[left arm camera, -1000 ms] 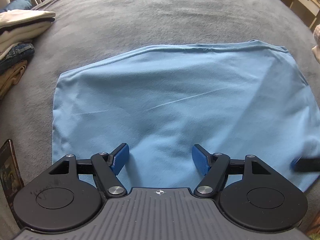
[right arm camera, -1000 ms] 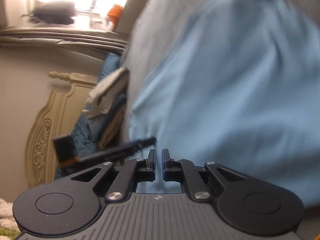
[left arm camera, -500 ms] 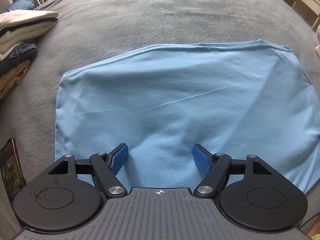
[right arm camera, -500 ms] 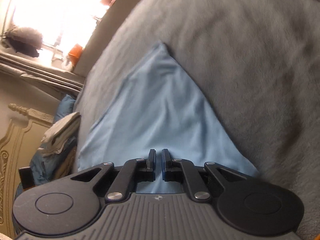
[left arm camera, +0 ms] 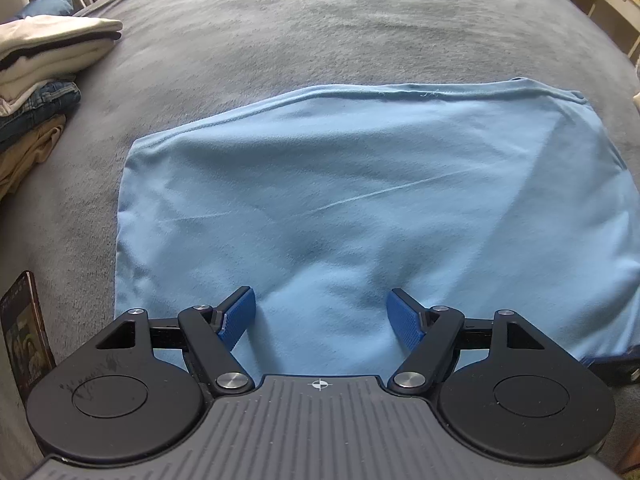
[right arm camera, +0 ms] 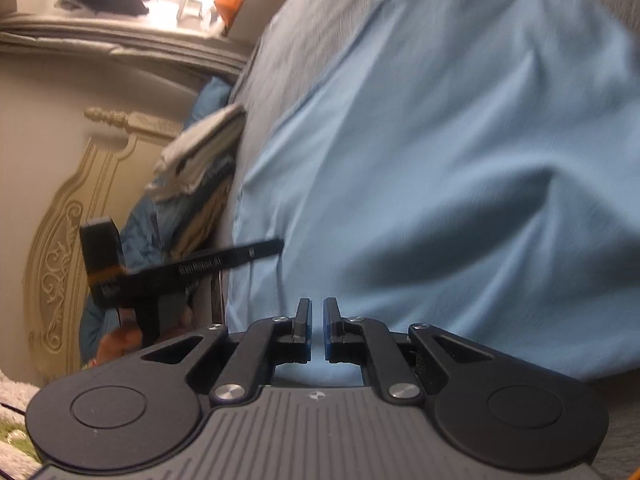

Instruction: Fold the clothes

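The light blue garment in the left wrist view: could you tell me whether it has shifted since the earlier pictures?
No. The light blue garment lies as before relative to the folded clothes stack.

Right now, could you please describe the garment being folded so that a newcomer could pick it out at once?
Look at the grey blanket covering the bed; the light blue garment lies spread flat in its middle, right in front of the left gripper. Unlike the folded clothes stack at the blanket's left edge, it is a single plain sheet of pale blue fabric with a stitched hem along its far edge.
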`<control>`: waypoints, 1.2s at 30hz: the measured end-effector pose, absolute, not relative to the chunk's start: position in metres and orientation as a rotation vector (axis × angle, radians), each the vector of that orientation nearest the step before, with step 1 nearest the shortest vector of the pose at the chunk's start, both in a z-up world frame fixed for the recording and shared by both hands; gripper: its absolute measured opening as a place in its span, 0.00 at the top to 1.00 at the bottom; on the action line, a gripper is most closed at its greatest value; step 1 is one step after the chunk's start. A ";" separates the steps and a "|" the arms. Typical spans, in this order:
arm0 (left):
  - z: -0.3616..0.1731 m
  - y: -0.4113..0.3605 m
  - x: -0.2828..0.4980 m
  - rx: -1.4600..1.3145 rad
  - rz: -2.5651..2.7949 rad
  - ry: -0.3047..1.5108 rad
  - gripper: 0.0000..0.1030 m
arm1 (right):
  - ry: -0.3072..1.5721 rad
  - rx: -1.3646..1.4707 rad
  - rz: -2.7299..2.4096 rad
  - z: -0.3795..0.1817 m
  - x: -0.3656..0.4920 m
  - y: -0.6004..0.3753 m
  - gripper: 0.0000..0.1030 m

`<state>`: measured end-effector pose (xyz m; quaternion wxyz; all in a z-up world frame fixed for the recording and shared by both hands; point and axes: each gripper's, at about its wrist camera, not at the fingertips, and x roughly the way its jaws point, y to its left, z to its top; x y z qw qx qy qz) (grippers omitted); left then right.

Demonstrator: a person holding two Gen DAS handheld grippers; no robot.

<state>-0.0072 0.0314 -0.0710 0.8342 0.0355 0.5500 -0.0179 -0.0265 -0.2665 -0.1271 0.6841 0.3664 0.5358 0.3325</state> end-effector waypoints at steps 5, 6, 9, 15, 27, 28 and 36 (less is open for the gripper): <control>-0.071 0.034 -0.007 0.071 -0.037 1.165 0.28 | 1.303 0.785 0.749 -0.143 -0.034 -0.255 0.94; -0.071 0.035 -0.008 0.069 -0.036 1.166 0.28 | 1.311 0.783 0.760 -0.143 -0.035 -0.252 0.94; -0.071 0.037 -0.007 0.060 -0.035 1.166 0.28 | 1.327 0.765 0.807 -0.139 -0.036 -0.243 0.94; -0.070 0.040 -0.008 0.050 -0.043 1.164 0.28 | 1.313 0.650 0.895 -0.120 -0.037 -0.220 0.94; -0.068 0.050 -0.009 0.011 -0.037 1.162 0.28 | 1.296 0.539 0.966 -0.107 -0.039 -0.196 0.93; -0.067 0.051 -0.009 0.009 -0.037 1.162 0.28 | 1.296 0.536 0.965 -0.107 -0.040 -0.196 0.93; -0.063 0.059 -0.010 -0.017 -0.035 1.155 0.28 | 1.296 0.518 0.991 -0.106 -0.034 -0.187 0.93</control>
